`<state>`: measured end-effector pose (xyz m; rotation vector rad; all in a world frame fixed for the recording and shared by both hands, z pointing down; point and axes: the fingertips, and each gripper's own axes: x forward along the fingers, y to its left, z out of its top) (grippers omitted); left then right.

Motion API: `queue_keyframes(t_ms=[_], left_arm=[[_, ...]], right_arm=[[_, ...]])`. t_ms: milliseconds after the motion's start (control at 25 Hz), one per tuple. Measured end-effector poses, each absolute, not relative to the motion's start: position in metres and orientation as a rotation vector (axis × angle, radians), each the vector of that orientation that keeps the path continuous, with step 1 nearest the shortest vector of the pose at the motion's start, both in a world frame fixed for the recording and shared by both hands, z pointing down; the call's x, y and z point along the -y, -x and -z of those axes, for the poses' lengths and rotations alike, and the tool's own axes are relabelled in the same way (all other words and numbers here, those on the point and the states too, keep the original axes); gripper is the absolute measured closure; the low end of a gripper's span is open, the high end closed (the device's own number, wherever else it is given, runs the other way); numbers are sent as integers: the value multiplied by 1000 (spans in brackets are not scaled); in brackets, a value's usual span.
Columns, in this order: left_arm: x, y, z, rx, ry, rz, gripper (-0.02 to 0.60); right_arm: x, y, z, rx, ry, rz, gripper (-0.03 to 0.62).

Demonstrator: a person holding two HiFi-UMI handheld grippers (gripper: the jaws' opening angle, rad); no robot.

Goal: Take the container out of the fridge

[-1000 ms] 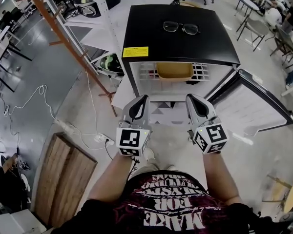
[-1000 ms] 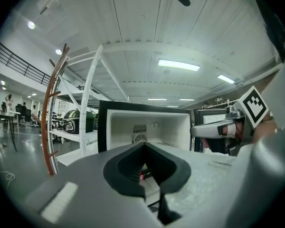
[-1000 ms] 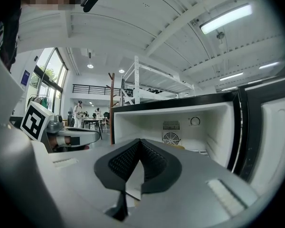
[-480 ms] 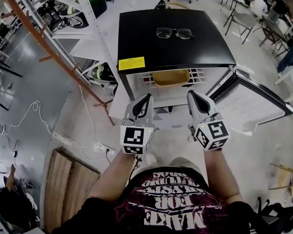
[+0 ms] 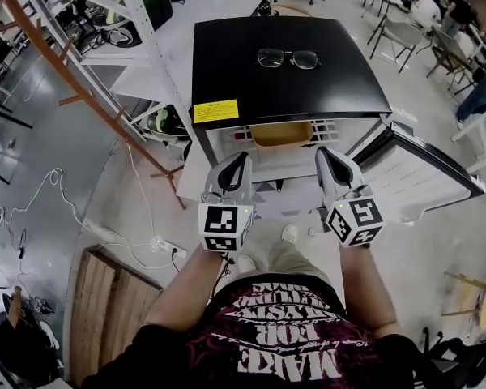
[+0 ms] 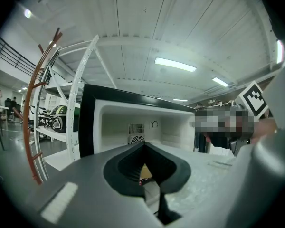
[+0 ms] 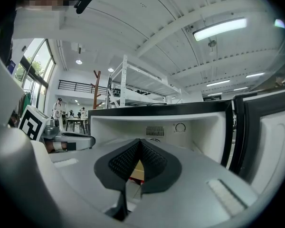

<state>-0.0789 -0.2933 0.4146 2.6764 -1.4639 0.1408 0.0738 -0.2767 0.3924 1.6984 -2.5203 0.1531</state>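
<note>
A black mini fridge stands open in front of me, its door swung out to the right. A tan container rests on the white wire shelf inside, near the front. My left gripper and right gripper are held side by side just outside the opening, level with the container's two sides and apart from it. Both are shut with nothing in them. In the left gripper view the container shows as a sliver under the shut left gripper. In the right gripper view the container shows below the right gripper.
A pair of glasses lies on the fridge top. A white metal rack and an orange-brown ladder frame stand at the left. Wooden boards and cables lie on the floor at the left. The door's inner face fills the right.
The fridge has come a little closer and the view has shifted; both grippers sit nearer the opening. They stay shut and side by side.
</note>
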Motion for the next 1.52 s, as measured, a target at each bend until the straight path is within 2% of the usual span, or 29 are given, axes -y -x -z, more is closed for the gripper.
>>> queue_keyframes(t_ms=[640, 1000, 1520], left_arm=[[332, 62, -435, 1555, -2579, -174, 581], [346, 60, -446, 1600, -2563, -152, 580], [366, 59, -477, 1635, -2462, -229, 519]], right_arm=[[334, -88, -421, 2522, -1586, -189, 568], [344, -88, -433, 2528, -1550, -197, 542], [360, -103, -461, 2455, -1595, -285, 476]])
